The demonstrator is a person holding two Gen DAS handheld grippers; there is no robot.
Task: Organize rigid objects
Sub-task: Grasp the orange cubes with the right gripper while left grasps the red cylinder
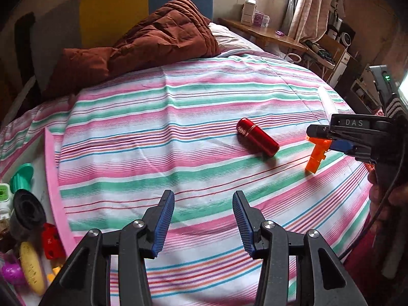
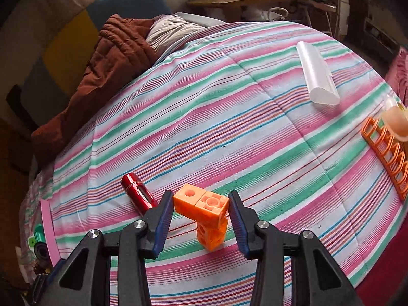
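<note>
Over the striped bedspread, the down-tilted right gripper clamps an orange block; the left gripper hangs empty, fingers apart.

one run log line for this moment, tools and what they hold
left tool: open, empty, over striped bedspread | right tool: shut on orange block piece | red cylinder: lying loose on bedspread

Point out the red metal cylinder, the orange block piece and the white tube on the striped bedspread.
red metal cylinder (image 1: 257,137): left wrist view, middle of its body.
orange block piece (image 2: 204,202): right wrist view, its top face between the pads.
white tube (image 2: 317,74): right wrist view, middle of its side.
</note>
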